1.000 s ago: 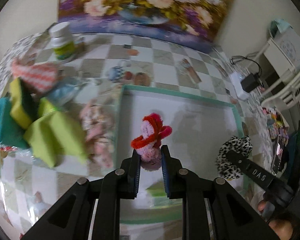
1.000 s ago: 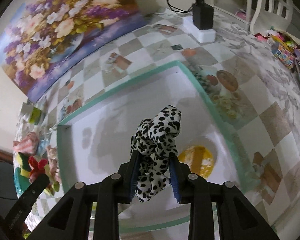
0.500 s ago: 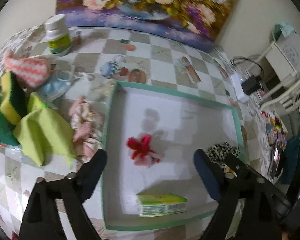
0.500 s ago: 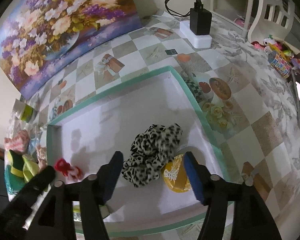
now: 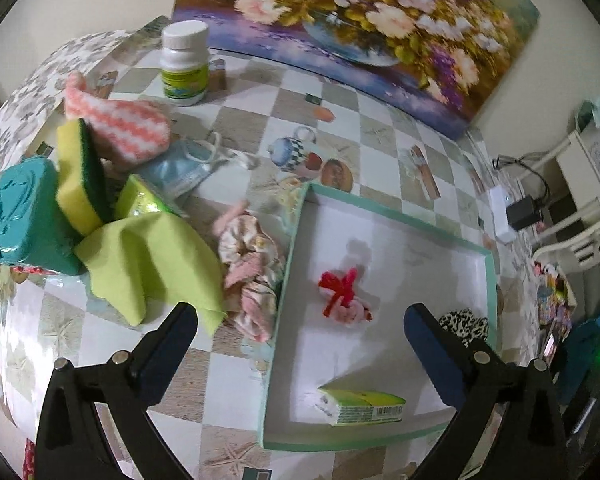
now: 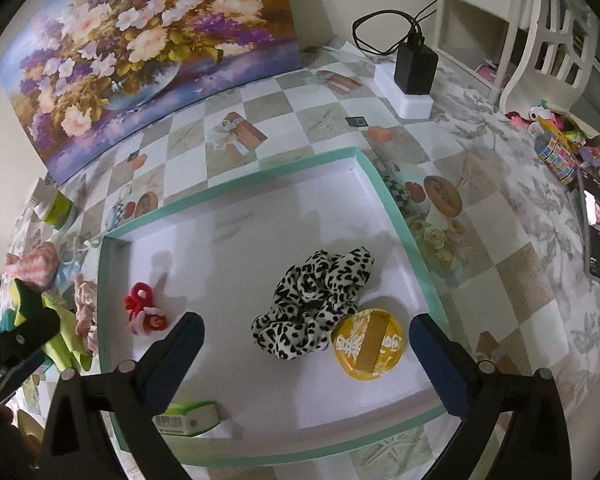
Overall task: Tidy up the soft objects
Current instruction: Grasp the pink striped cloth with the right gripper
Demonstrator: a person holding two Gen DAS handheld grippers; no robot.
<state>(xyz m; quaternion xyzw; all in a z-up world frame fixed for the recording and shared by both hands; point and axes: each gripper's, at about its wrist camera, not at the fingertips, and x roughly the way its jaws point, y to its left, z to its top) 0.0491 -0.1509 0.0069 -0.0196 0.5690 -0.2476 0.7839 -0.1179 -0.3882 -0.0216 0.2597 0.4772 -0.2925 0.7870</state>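
Both grippers' jaws have just been opening and are standing wide: the left gripper (image 5: 300, 320) is hanging above the red scrunchie (image 5: 342, 294), the right gripper (image 6: 306, 330) above the leopard scrunchie (image 6: 314, 300), both lying untouched in the tray (image 6: 396, 216)

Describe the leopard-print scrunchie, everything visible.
The leopard-print scrunchie is soft gathered fabric, white with black spots, bunched and crumpled flat on the white floor of the green-rimmed tray, near its right wall. Its lower edge touches a round yellow tin. The right tongs stand open above it, touching nothing.
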